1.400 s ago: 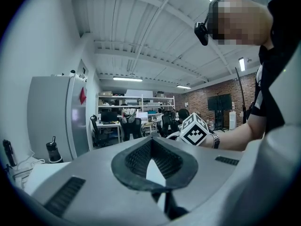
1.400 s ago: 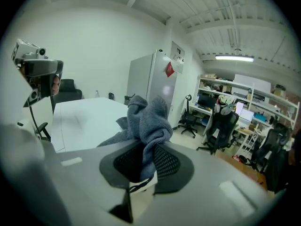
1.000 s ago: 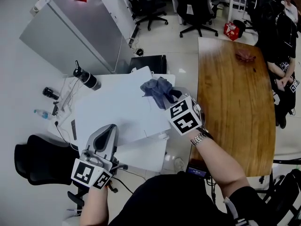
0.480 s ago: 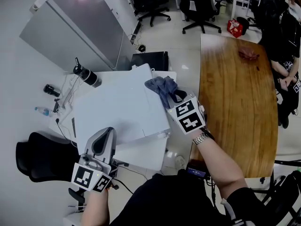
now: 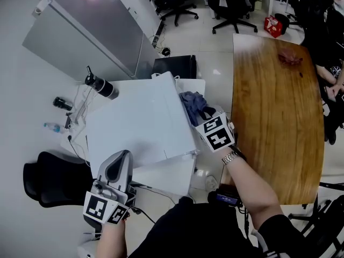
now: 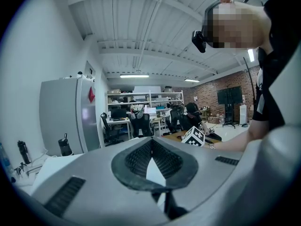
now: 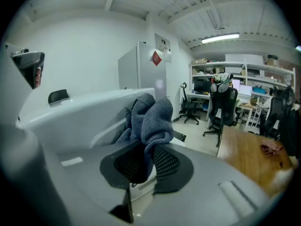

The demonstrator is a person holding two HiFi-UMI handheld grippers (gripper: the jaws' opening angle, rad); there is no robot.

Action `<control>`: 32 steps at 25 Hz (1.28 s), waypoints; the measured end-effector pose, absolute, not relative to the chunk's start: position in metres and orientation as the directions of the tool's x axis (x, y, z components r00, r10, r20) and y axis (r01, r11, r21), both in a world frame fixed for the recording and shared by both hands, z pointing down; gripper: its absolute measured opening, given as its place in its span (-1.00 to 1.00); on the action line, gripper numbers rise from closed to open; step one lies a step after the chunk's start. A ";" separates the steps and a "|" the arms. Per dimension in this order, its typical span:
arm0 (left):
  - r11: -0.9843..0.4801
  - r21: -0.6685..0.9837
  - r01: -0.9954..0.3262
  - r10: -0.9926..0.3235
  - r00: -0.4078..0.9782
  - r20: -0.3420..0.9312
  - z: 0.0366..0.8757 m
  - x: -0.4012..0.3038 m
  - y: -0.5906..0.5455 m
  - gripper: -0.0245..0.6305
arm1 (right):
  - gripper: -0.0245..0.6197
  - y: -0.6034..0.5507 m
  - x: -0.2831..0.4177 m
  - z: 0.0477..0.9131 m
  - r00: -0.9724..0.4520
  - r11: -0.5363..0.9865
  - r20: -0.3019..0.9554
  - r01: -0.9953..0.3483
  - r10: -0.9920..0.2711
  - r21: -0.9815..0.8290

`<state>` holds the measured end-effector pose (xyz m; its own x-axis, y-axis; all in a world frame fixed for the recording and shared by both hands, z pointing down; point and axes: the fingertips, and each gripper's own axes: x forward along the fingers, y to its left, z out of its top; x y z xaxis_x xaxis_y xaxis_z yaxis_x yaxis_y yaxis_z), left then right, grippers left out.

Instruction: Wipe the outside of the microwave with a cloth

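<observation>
My right tool (image 5: 204, 117) is squeezed shut on the blue-grey cloth (image 5: 191, 101). The cloth bunches up out of the tip of the tool. A second ago the cloth was up on the flat top of the white microwave (image 5: 134, 122), near its right edge. Now it has gone over that edge and sits lower, up against the right side of the microwave. My right hand has come down with it.

My left tool (image 5: 119, 163) has not really moved. It is near the front edge of the microwave, on the left. Its two jaws are pressed together with nothing between them. I cannot tell if it touches the microwave.

The microwave is in the same place on the white counter (image 5: 164, 177). A black bottle (image 5: 101, 86) stands on the counter behind it, just like before. The grey fridge (image 5: 86, 31) is farther back, by the wall.
</observation>
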<state>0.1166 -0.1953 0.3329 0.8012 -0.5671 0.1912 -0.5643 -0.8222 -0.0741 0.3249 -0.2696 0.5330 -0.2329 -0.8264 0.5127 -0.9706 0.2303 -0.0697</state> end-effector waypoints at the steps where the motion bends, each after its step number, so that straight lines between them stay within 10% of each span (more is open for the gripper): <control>1: -0.821 -0.074 -0.566 -0.569 0.800 0.193 0.333 0.116 -0.195 -0.91 | -0.75 -0.270 0.325 0.539 -0.233 0.229 0.521 -0.971 -0.821 -0.073; 32: -0.730 -0.079 -0.679 -0.677 0.703 0.219 0.346 0.060 -0.181 -0.91 | -0.75 -0.262 0.331 0.675 -0.169 0.172 0.748 -0.982 -0.642 -0.075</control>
